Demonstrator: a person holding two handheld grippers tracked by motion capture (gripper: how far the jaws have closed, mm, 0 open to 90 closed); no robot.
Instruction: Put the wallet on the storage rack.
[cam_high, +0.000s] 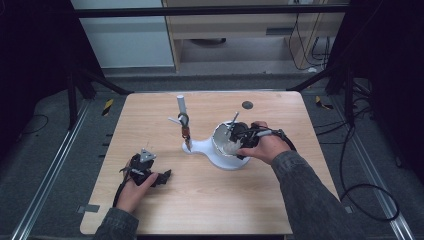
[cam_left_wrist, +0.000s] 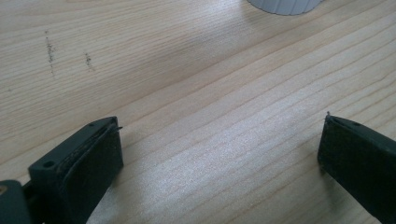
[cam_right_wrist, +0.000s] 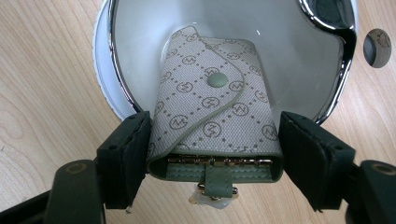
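Observation:
A grey monogram key case with green trim and a snap button lies tilted over the rim of a white, chrome-edged bowl. Its far end rests inside the bowl. My right gripper is shut on the case's near end, one jaw on each side. In the high view the right gripper sits at the bowl, right of centre. My left gripper rests low at the front left of the table, its jaws wide open with nothing between them.
The bowl stands on a white base that also carries an upright post with a small brown item hanging from it. A dark round spot marks the table behind the bowl. The base's edge shows ahead of the left gripper.

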